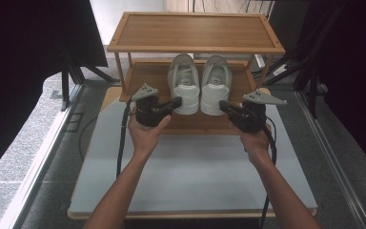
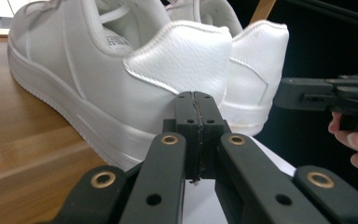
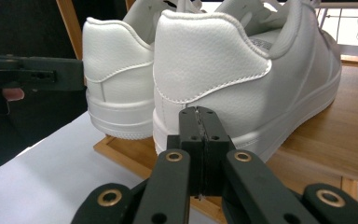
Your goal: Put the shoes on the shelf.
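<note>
Left claw (image 2: 196, 100): nearest the lens in the left gripper view, its two black jaws pressed flat together with nothing between them, tip aimed at the heel of the left shoe.
Right claw (image 3: 199, 114): likewise clamped on itself and empty, pointing at the heel of the right shoe.
Hands: in the high view the left hand (image 1: 145, 133) and right hand (image 1: 253, 140) hold the claws level, one on either side of the pair, both tips turned inward toward the heels.
Left shoe (image 1: 185, 83): white sneaker on the lower shelf, heel toward the person and jutting just past the shelf's front edge.
Right shoe (image 1: 215, 83): just beside its mate, set the same way, heel also overhanging.
Lower shelf (image 1: 145, 78): wooden board of the shoe rack (image 1: 195, 31), which stands at the far end of the counter (image 1: 195, 176).
Step in hand: I judge it to be the approach to the heels, before any grasp.
How to do it well: part each claw's jaws before closing in, since shut tips would only nudge the shoes deeper; take the stiff heel collar, one jaw inside and one outside; draw straight back and low to stay under the top shelf.
Risk: pulling one shoe may drag the neighbour, as they sit so close.
</note>
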`<state>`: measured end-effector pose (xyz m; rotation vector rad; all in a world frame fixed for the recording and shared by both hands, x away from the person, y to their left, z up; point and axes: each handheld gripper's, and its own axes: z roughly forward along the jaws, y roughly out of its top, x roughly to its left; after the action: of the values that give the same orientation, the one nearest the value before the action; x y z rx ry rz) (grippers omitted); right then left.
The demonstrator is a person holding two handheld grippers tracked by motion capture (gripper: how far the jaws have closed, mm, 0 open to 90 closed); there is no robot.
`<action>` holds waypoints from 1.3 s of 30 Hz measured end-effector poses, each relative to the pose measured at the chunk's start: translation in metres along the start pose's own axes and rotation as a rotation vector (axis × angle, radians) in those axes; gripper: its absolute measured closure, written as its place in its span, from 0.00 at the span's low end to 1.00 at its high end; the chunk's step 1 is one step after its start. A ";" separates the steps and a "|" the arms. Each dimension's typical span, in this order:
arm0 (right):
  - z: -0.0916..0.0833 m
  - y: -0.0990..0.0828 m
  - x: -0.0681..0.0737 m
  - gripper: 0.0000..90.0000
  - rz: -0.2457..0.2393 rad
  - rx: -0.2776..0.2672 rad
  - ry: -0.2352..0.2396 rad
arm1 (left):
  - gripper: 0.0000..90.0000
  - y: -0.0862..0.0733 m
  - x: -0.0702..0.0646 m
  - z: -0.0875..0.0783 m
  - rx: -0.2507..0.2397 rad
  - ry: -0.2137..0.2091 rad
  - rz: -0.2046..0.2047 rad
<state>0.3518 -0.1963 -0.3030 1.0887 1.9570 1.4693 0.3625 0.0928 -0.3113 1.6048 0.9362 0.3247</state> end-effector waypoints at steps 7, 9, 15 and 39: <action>-0.001 0.005 -0.004 0.99 0.000 -0.005 -0.013 | 1.00 0.005 0.002 0.005 -0.002 0.010 -0.001; 0.000 0.006 -0.004 0.99 -0.001 -0.005 -0.017 | 1.00 0.005 0.003 0.005 -0.003 0.007 -0.004; 0.000 0.007 -0.002 0.99 -0.011 0.000 -0.023 | 1.00 0.005 0.005 0.005 -0.005 0.004 -0.016; 0.013 0.007 -0.009 0.99 0.005 0.002 -0.033 | 1.00 0.000 -0.010 0.019 0.039 -0.049 0.021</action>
<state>0.3686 -0.1952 -0.3016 1.1129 1.9354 1.4434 0.3689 0.0727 -0.3136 1.6522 0.8934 0.2821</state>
